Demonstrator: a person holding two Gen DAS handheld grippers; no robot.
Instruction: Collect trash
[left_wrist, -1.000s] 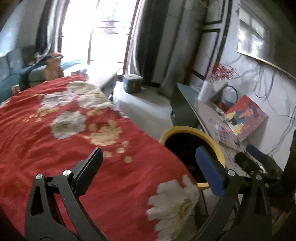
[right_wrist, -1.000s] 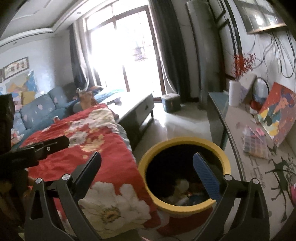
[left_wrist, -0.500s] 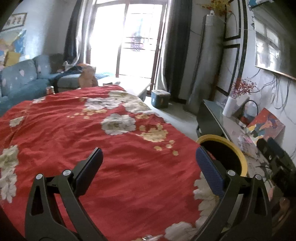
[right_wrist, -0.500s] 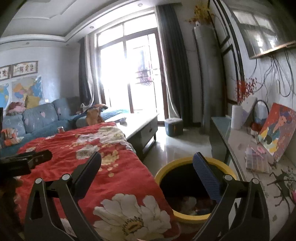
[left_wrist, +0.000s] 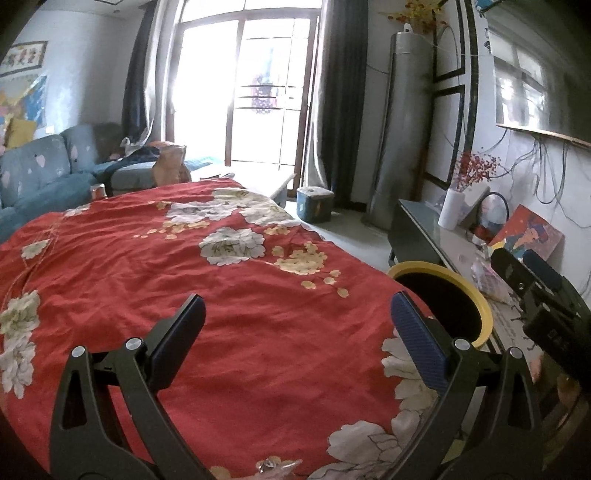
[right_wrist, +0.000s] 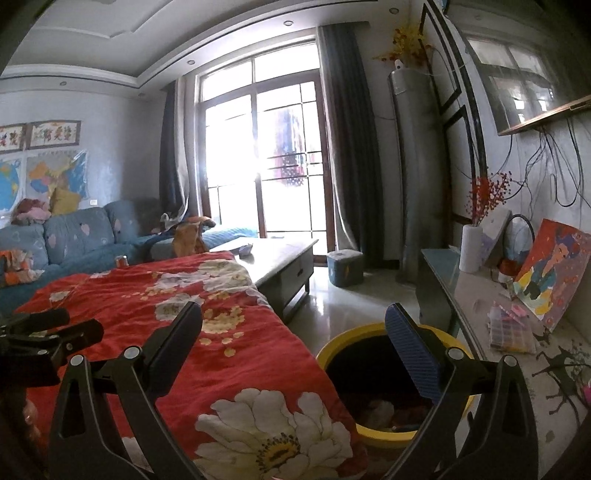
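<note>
A living room held a red floral cloth (left_wrist: 155, 280) over the tabletop, with the yellow-rimmed bin (right_wrist: 376, 332) beside its edge, trash (right_wrist: 380, 410) lying inside. Left gripper (left_wrist: 295, 328) and right gripper (right_wrist: 293, 332) were both spread wide, empty. A clear wrapper-like scrap (left_wrist: 273, 467) at the cloth's near edge probably deserved a low, centred approach.

glass doors (right_wrist: 273, 162) backlit | blue sofa (right_wrist: 74, 236) left | glossy floor (right_wrist: 343, 299)
</note>
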